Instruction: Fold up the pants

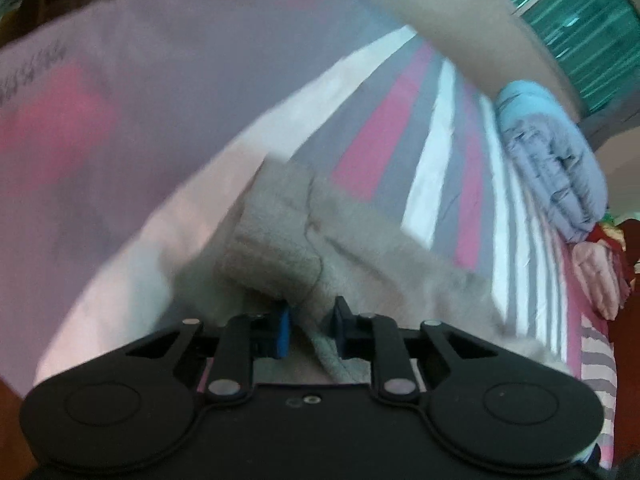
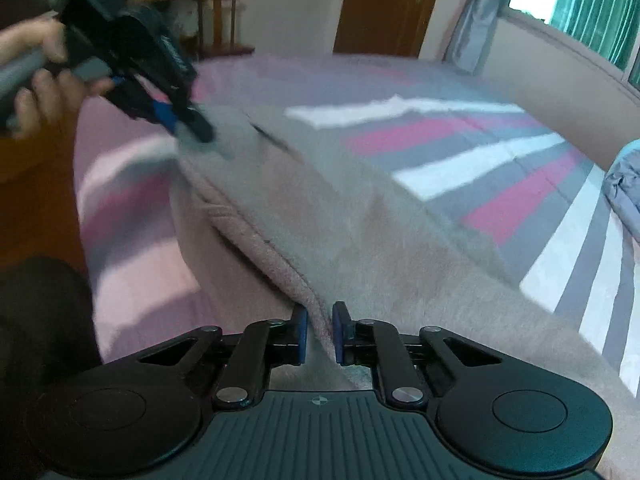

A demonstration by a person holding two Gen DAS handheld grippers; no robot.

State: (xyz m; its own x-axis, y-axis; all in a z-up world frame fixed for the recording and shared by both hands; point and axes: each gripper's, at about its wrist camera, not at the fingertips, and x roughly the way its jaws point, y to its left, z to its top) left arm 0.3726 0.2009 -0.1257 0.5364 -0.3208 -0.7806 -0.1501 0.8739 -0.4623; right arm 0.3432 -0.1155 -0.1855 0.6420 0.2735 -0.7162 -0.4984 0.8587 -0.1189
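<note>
A: Where are the pants (image 2: 340,216)?

B: Spread across the striped bed (image 2: 500,168), grey fleece. My right gripper (image 2: 320,332) pinches the near edge; my left gripper (image 1: 311,330) pinches another bunch of the same edge, further along.

A: How to fold well?

B: Both jaws clamp cloth, so I judge: keep the edge taut between them, carry both across together, level, and lay down before letting go.

Bedspread (image 2: 460,168), striped pink, grey and white, ahead of the tongs. Brown wooden door (image 2: 390,6) far ahead. Bright window with green curtain (image 2: 580,12) upper right; grey drape (image 2: 478,20) beside it. Wooden chair (image 2: 218,24) upper left.
</note>
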